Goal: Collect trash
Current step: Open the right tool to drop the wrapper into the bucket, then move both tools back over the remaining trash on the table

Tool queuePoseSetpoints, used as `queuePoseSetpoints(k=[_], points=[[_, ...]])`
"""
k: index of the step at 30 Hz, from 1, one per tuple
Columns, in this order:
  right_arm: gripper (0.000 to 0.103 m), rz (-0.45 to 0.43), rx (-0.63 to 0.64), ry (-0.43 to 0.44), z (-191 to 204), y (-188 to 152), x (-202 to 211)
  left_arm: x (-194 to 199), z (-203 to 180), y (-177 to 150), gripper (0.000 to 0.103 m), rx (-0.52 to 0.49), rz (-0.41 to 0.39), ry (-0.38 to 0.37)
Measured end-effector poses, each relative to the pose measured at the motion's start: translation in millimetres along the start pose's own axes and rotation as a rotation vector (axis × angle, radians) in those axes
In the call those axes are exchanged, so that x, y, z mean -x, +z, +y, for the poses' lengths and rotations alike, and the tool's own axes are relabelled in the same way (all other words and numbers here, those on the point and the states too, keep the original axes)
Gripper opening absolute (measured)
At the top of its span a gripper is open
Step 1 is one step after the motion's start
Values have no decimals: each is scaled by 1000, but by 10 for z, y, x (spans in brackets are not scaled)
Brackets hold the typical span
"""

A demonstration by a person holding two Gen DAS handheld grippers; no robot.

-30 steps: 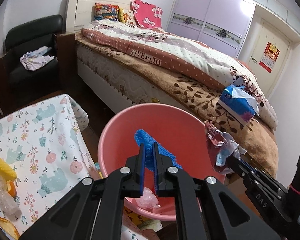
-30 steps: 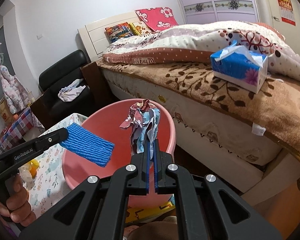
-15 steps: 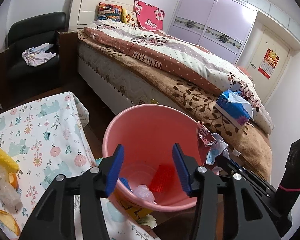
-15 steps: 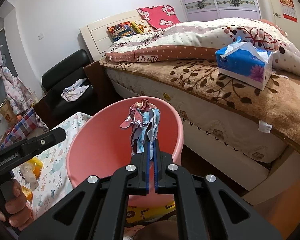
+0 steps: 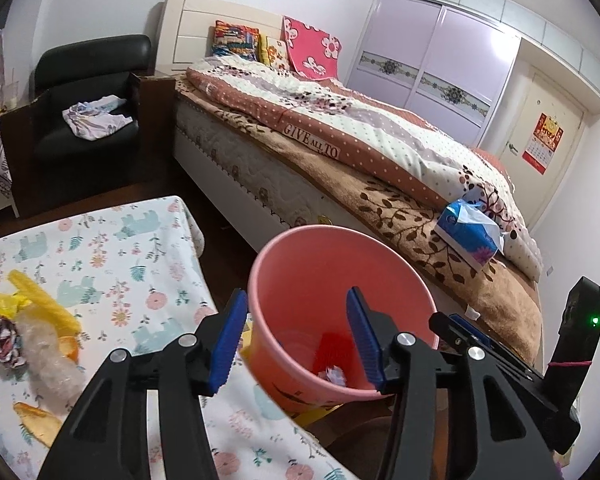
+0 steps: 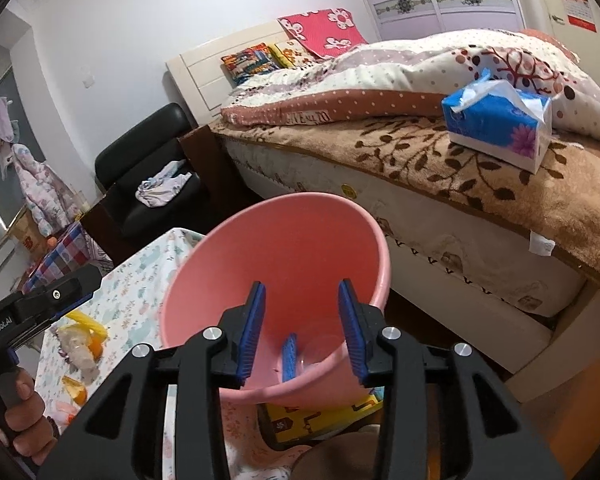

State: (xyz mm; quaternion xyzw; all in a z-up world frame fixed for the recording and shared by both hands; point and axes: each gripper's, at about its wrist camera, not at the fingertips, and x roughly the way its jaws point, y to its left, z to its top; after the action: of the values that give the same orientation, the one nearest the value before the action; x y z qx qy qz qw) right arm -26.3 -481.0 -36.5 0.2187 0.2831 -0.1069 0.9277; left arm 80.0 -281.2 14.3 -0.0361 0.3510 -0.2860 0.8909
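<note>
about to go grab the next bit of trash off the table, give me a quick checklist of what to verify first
1. Left gripper empty and open: ok, jaws spread, nothing between them.
2. Right gripper empty and open: ok, jaws spread over the pink bin.
3. Dropped trash inside the bin: ok, a blue piece and a crumpled wrapper lie at the bottom.
4. Trash left on the table: ok, a crumpled patterned wrapper, a clear plastic wad and yellow plastic lie near its left edge.
5. Bin steady: cannot tell, its base is hidden.
</note>
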Motion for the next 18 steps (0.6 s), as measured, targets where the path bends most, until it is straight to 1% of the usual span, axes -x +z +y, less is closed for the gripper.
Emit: queuePoseSetpoints(k=[9, 13, 18], points=[[38, -55, 71, 42, 343, -20, 280, 482, 187, -14, 51, 14, -66, 45], [38, -73, 95, 77, 508, -60, 402, 762, 292, -42, 52, 9, -97, 83], [38, -76, 126, 136, 723, -151, 514, 1069, 471, -123, 52, 5, -124, 133]])
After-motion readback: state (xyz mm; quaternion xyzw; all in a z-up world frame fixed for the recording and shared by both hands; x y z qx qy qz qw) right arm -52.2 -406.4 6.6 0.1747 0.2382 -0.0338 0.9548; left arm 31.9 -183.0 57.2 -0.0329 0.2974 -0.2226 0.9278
